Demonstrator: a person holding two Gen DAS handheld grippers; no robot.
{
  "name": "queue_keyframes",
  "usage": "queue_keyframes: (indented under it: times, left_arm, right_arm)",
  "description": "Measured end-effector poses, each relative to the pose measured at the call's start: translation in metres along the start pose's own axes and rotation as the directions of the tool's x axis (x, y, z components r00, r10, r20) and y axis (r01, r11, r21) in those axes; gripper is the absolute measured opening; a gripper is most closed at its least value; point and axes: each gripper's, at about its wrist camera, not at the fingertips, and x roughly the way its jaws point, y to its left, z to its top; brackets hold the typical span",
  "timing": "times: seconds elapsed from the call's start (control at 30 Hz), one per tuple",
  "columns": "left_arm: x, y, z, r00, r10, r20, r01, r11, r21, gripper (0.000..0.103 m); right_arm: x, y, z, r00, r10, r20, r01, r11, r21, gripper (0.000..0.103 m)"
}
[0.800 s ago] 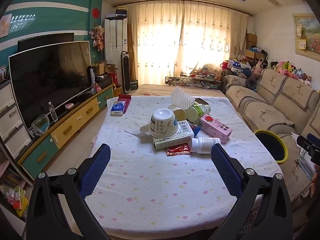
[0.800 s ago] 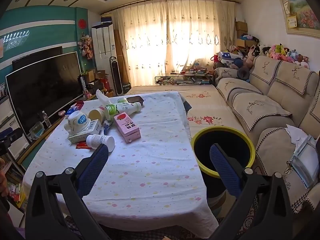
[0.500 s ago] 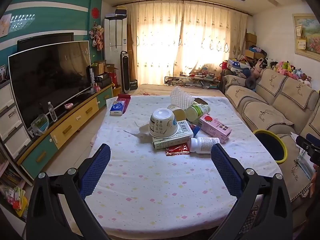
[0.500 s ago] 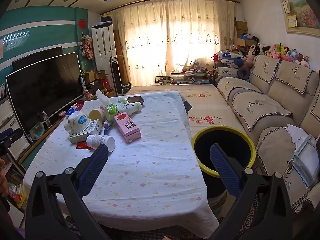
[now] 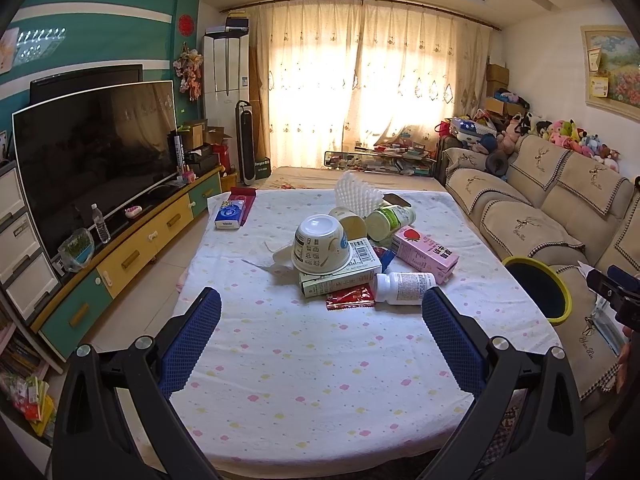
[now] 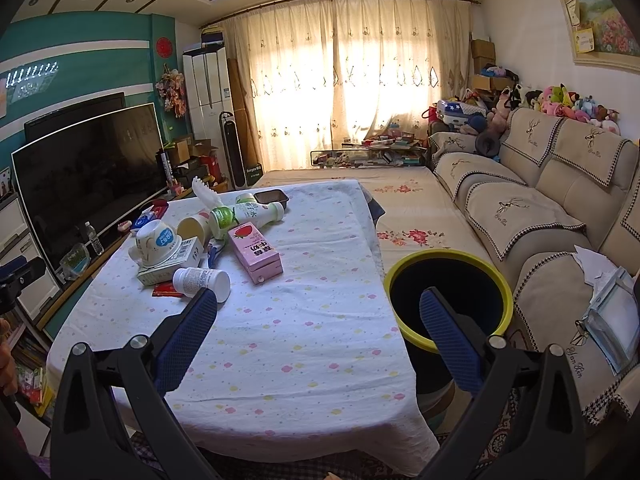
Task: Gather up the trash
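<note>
The left tool (image 5: 320,312) is hovering with its jaws spread wide and empty over the near end of the counter (image 5: 320,380), which is wearing a white cloth with small coloured dots. The right tool (image 6: 318,308) is likewise standing wide open and holding nothing, one finger over the counter's right edge and the other over the bin. Taking the white pill bottle (image 5: 404,288) as the mark: it is lying on its side at the near edge of the trash pile, past the left tool's fingertips. A red sachet (image 5: 350,298) is lying just left of it, touching a green-white carton (image 5: 340,274) behind. An upturned white cup (image 5: 320,244) is sitting on that carton. Just behind the bottle to the right, a pink milk carton (image 5: 426,254) is lying flat. Further behind the bottle, a green-capped bottle (image 5: 390,220) and a pale cup are lying on their sides. Well right of the bottle, off the counter, a yellow-rimmed black bin (image 6: 448,300) is standing beside the sofa (image 6: 560,240).
</note>
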Motion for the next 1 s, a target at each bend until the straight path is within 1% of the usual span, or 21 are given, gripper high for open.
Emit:
queue_keyframes:
  times: [0.8, 1.0]
  left_arm:
    - [0.0053, -0.0057, 0.0004, 0.999, -0.036, -0.018, 0.036, 0.999, 0.005, 0.099]
    - [0.004, -0.0051, 0.0007, 0.999, -0.036, -0.018, 0.036, 0.999, 0.004, 0.099]
  right_arm:
    - [0.0024, 0.0, -0.0004, 1.0, 0.003, -0.007, -0.002, 1.0, 0.004, 0.097]
    - [0.0039, -0.0019, -0.0059, 1.0, 0.006, -0.011, -0.006, 1.0, 0.007, 0.097]
